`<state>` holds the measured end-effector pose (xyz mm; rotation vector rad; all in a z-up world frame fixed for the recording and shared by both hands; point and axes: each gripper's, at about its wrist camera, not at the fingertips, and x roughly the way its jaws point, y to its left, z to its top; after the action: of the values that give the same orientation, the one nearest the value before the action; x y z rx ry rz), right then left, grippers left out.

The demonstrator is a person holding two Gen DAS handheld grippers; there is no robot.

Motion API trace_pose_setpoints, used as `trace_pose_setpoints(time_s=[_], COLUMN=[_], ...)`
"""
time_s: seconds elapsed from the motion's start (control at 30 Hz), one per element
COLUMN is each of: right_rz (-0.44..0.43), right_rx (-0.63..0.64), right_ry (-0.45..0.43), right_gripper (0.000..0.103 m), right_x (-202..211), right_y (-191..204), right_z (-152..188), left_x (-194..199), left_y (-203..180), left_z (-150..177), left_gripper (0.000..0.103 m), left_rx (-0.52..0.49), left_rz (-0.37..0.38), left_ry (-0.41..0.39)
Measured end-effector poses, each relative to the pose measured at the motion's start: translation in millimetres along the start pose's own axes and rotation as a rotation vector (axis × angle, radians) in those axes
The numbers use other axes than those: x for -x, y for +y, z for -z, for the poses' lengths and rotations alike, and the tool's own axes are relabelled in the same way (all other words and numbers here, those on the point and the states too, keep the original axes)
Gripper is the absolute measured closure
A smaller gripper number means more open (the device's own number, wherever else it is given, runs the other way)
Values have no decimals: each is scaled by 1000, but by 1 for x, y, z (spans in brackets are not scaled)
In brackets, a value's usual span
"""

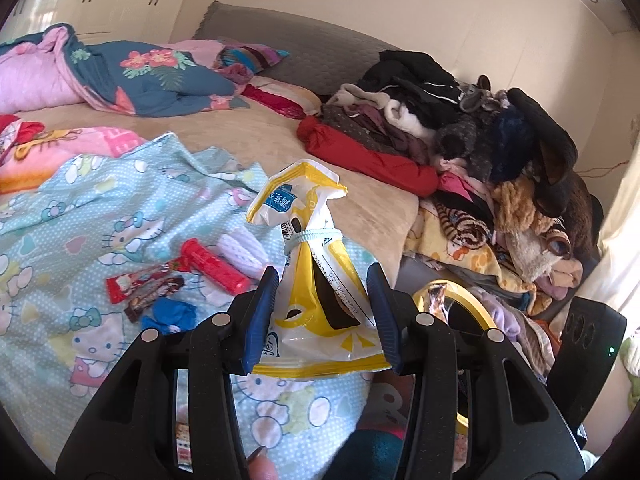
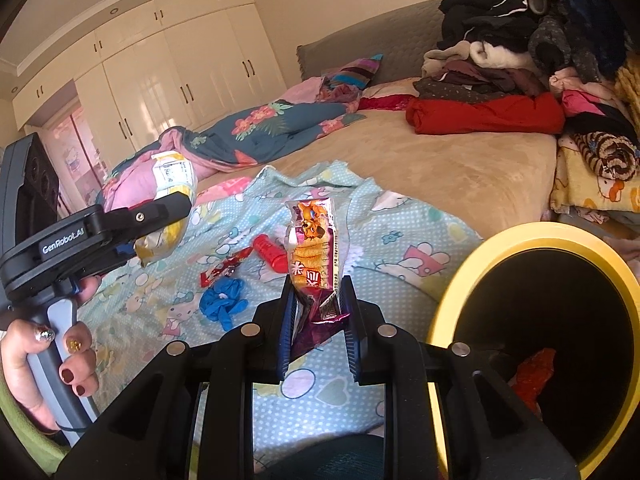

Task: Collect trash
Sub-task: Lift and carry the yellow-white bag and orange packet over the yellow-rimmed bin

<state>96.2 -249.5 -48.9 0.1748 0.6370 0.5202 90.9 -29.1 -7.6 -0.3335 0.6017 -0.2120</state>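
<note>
My left gripper point(image 1: 323, 276) is shut on a yellow and white snack bag point(image 1: 308, 216) tied with a pale rubber band, held up over the bed. My right gripper point(image 2: 319, 284) is shut on the lower end of an orange snack packet point(image 2: 314, 240) that stands upright between its pads. A black bin with a yellow rim point(image 2: 460, 280) is just right of the right gripper, with a red wrapper point(image 2: 532, 376) inside. On the cartoon-cat blanket point(image 2: 400, 280) lie a red tube point(image 2: 272, 254), a red wrapper point(image 2: 226, 268) and a blue glove point(image 2: 224, 300).
A pile of clothes point(image 1: 460, 128) covers the bed's right side, with a red garment point(image 1: 360, 156) at its foot. A floral quilt point(image 1: 152, 76) lies at the far left, cream wardrobes point(image 2: 160, 72) behind. A hand point(image 2: 44, 364) grips the left gripper's handle.
</note>
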Motion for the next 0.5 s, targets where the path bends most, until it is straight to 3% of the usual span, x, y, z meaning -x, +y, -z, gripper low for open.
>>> trace_pose_setpoints(time_s=[0.5], right_rz=[44], right_rx=[-59], right_ry=[-35], right_gripper=[82], right_x=[31], right_y=[-33], right_z=[0], left_x=[-3], left_y=[-33], left_z=[11], left_gripper=[65], left_rx=[-51], left_rz=[55], left_ry=[24])
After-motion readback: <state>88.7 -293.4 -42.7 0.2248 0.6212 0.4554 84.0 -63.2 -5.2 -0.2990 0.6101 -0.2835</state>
